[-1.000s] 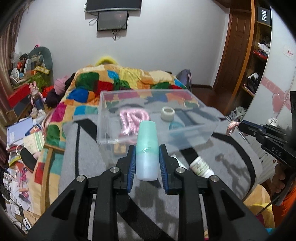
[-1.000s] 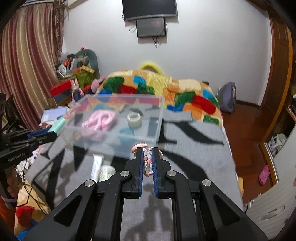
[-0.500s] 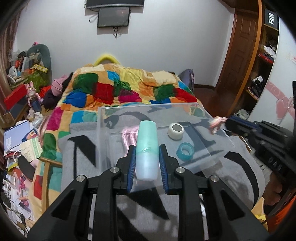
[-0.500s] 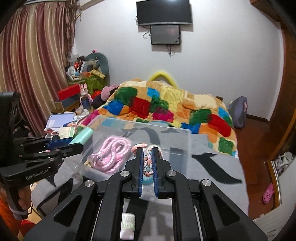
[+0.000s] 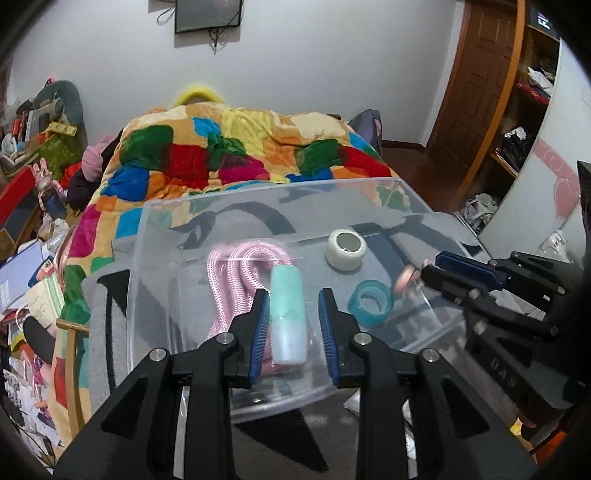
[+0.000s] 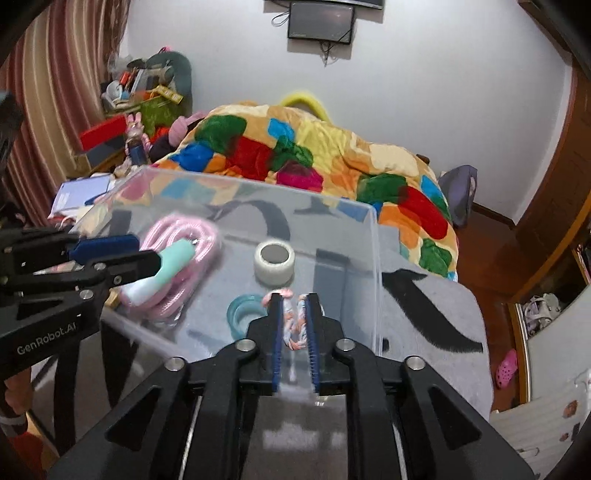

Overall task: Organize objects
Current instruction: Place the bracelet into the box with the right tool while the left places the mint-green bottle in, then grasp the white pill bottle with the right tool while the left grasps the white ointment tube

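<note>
A patchwork quilt [image 5: 236,155] is covering the bed below a wall-mounted screen [image 5: 208,14], beside a wooden door [image 5: 476,74].

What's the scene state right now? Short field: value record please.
container: clear plastic bin on a grey blanket
in bin: pink rope, white tape roll, teal tape roll
left gripper: over bin, jaws parted beside a mint bottle; release unclear
right gripper: over bin, shut on braided cord
background: patchwork quilt behind bin
</note>
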The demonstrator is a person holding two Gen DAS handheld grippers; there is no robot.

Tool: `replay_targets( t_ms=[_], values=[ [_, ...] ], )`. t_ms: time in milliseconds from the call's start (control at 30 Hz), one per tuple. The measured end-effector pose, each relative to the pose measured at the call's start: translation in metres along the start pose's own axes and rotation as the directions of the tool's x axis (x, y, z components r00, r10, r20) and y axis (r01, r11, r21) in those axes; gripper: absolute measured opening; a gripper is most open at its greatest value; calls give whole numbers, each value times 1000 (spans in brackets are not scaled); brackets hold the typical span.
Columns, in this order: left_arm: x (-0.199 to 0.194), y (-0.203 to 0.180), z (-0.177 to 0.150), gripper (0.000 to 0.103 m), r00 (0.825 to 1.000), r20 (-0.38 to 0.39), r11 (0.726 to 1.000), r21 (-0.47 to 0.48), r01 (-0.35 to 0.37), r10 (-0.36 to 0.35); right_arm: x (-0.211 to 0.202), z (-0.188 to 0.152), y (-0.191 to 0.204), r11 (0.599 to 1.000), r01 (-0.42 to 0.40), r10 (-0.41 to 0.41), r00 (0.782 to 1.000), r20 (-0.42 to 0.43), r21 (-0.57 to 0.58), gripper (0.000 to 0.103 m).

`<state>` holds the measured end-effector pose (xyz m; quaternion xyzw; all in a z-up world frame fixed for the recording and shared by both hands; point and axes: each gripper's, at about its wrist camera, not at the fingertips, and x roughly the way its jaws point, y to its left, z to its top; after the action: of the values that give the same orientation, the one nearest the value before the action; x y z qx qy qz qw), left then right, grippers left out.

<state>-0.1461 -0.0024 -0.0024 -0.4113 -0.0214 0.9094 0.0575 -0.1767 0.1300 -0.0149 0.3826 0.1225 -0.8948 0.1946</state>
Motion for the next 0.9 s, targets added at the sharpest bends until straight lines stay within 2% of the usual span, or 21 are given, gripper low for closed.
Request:
replay_targets(
  t_ms=[67, 100, 233, 433, 733, 900],
  values=[
    [-8, -4, -1, 37, 1000, 17, 1000, 16, -15, 15, -6, -2, 1, 1000, -12, 12, 1000, 11, -8, 33],
    [-11, -4, 0, 42, 999, 24, 1000, 20, -22, 21, -11, -2, 2, 1000, -13, 13, 1000, 21, -10, 35],
    [-31, -7, -1, 51, 997, 63, 999, 32, -36, 34, -29, -5, 3, 999, -37, 37, 998, 53, -10, 36],
    [-56, -10, -12, 71, 992, 107, 996, 41, -74, 69, -54, -19, 11, 997, -76, 78, 994, 72, -29, 36],
    [-55, -11, -51, 72, 998, 38, 999, 10, -45, 45, -51, -62, 32, 986, -163, 163, 986, -17, -45, 36],
    [-39, -18, -73, 64, 999, -44, 1000, -16, 1, -2, -28, -83, 33, 983, -183, 181, 979, -99, -11, 35]
  ],
)
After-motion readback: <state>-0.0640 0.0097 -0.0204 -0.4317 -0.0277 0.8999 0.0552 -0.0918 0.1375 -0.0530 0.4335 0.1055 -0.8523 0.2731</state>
